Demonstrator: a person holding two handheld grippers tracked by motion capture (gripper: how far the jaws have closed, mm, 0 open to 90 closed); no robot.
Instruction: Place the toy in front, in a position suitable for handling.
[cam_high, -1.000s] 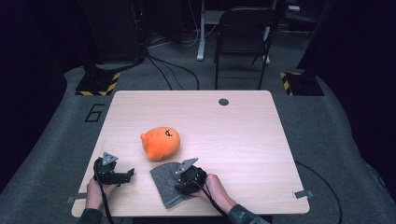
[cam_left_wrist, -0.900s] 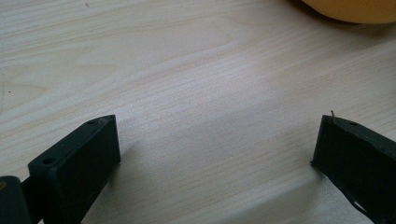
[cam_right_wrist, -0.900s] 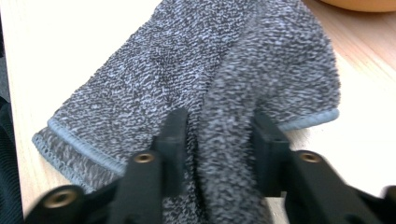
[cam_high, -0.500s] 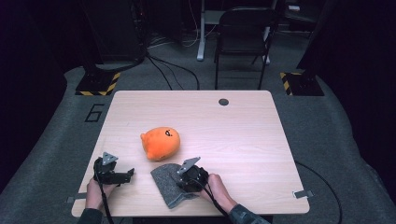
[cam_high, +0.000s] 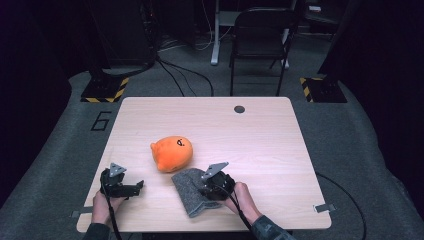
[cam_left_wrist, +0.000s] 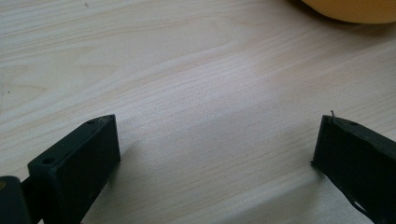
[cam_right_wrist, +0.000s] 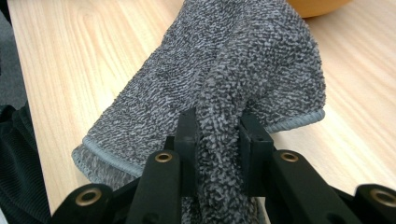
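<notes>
We note the left gripper (cam_high: 131, 187) at lower left of the high view, jaws spread wide over bare table (cam_high: 270, 145), nothing between them. Centre frame, the orange plush (cam_high: 171, 152) sits just up-left of the grey cloth (cam_high: 192, 197). The cloth's long axis runs lower right to upper left, away from the right gripper (cam_right_wrist: 217, 130), the nearer one, which pinches a bunched fold of it. Since a second ago its jaws have closed on the fold and begun lifting it.
</notes>
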